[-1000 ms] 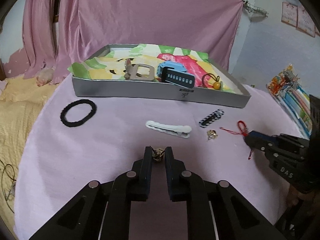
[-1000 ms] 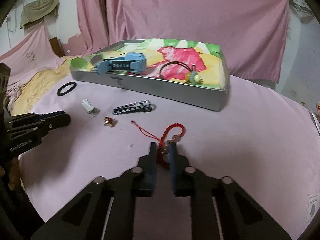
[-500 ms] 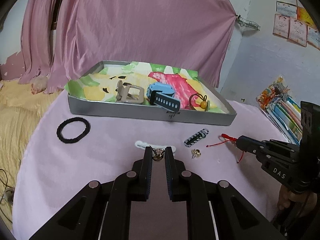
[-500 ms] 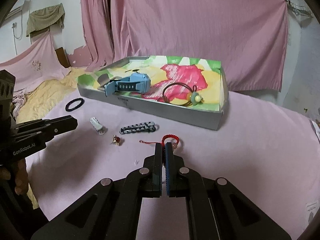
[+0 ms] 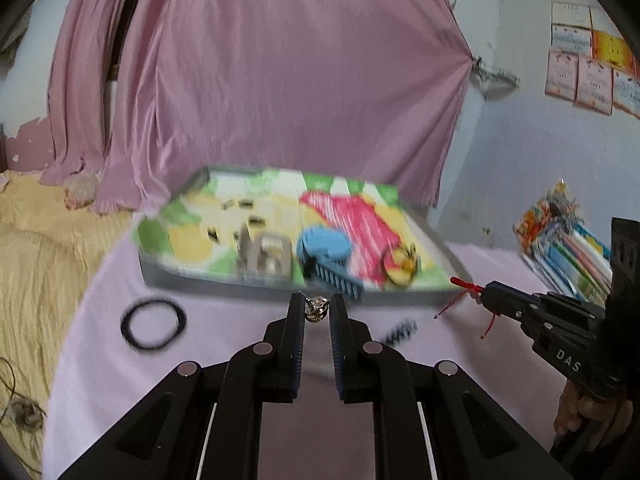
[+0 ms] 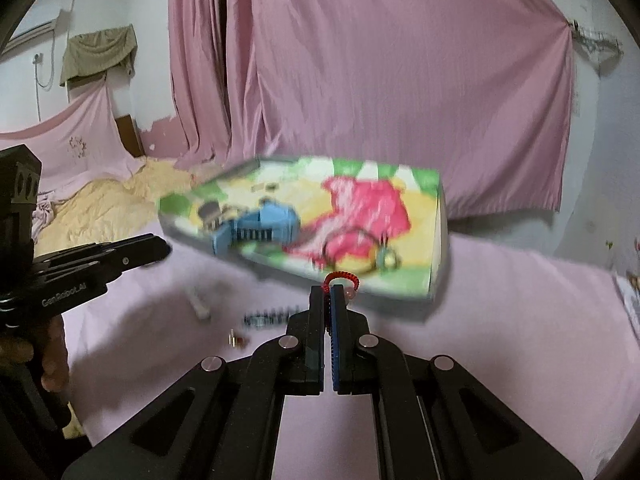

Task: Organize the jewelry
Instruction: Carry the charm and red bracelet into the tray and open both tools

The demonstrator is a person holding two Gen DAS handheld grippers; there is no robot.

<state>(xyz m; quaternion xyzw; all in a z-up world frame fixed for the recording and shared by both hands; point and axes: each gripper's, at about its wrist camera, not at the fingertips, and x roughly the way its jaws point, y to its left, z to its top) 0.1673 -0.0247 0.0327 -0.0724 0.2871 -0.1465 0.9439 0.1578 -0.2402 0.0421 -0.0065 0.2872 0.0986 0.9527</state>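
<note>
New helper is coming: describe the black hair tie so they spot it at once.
Start at the shallow grey tray with its bright picture lining. On the pink cloth just before its left corner lies the black hair tie, the only plain closed ring.

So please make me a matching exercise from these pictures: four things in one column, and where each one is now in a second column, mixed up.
Things:
1. red cord bracelet
2. small metal charm
3. blue watch
4. black hair tie

Places:
A. lying inside the tray
B. held in the left gripper
C. lying on the pink cloth, left of the tray's front
D. held in the right gripper

Pairs: 1-D, 2-B, 3-A, 4-C
</note>
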